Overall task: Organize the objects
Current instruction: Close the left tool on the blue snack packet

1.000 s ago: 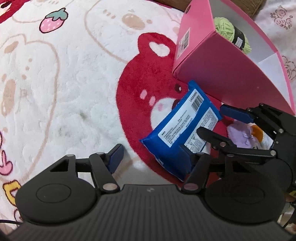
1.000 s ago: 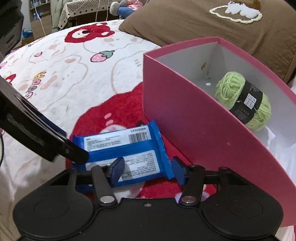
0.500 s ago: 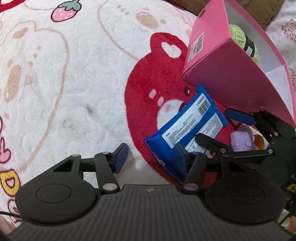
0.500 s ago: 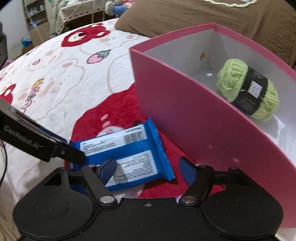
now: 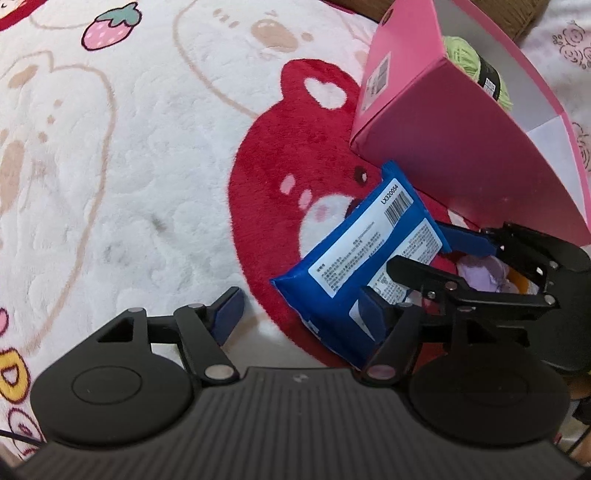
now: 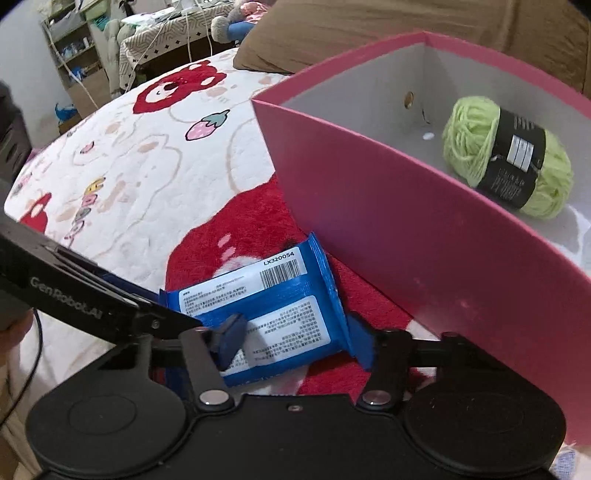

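A plush white blanket (image 5: 122, 192) printed with red bears, strawberries and beige outlines covers the whole surface, and a brown cushion (image 6: 424, 22) lies at its far edge. On the blanket, to the right, stands an open pink cardboard box (image 6: 388, 206) with a pale grey inside; in it, toward the far right, lies a ball of light green yarn (image 6: 476, 140) with a black paper band around its middle. Just in front of the box's near wall, on one of the red bear prints, lies a blue plastic packet (image 5: 354, 258) with white printed labels and a barcode, its far end close to the box wall; whether the two touch cannot be told. The right gripper (image 6: 295, 339), black with blue pads, reaches over the near end of this packet with one finger on each side: its jaws are closing on the packet, the left pad lying over the label and the right pad at the packet's edge, though it is not clear that they press it. The left gripper (image 5: 299, 314) sits at the packet's left end with its jaws opening; its right finger overlaps the packet's corner and its left finger stands over bare blanket, gripping nothing. To the right of the packet, partly hidden behind the right gripper, lies a small pale purple soft thing (image 5: 484, 277) beside a bit of orange.
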Demonstrator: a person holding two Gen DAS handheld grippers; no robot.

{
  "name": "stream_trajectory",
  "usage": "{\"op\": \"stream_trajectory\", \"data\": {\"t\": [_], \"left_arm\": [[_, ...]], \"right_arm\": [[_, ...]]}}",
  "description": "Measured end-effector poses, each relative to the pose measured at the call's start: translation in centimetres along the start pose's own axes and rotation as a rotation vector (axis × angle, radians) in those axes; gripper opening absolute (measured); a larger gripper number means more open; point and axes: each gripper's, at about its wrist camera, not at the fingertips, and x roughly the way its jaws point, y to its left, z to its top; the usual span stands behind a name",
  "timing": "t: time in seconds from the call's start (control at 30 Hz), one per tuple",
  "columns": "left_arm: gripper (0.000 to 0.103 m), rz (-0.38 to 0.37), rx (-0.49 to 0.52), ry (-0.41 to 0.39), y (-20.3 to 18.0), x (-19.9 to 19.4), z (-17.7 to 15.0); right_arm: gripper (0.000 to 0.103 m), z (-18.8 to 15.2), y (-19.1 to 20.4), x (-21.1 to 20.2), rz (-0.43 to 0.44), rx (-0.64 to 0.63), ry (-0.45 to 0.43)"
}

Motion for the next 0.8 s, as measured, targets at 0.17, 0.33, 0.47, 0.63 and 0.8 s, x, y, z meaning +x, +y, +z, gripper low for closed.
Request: {"op": "stream_trajectory", "data": {"t": [0.17,0.33,0.47,0.63,0.8], "left_arm": [[0.06,0.001,0.061,-0.024,-0.8,-0.3,-0.4],[0.054,-0.012,0.188,-0.065,-3.1,-1.2,-1.2],[0.053,-0.02,0.229,-0.047,-3.9,-0.8,-1.5],[0.053,-0.021,0.209,0.009,-3.6,-0.7,-1.4],[0.056,-0.013,0.204,0.042,-3.5,-0.6,-1.4]], "right_arm": [[0.051,-0.6,0.2,-0.8,-0.017,0.021,-0.006],[0.05,-1.7,0.8,-2.0,-0.015,0.039,0.001],[0.05,-2.8,1.5,-3.3,-0.021,0.057,-0.001],[0.05,-4.5,0.9,-4.4,0.003,0.154,0.001],[0.047,-5.3,2.1,-4.8,-0.007,0.195,0.02]]}}
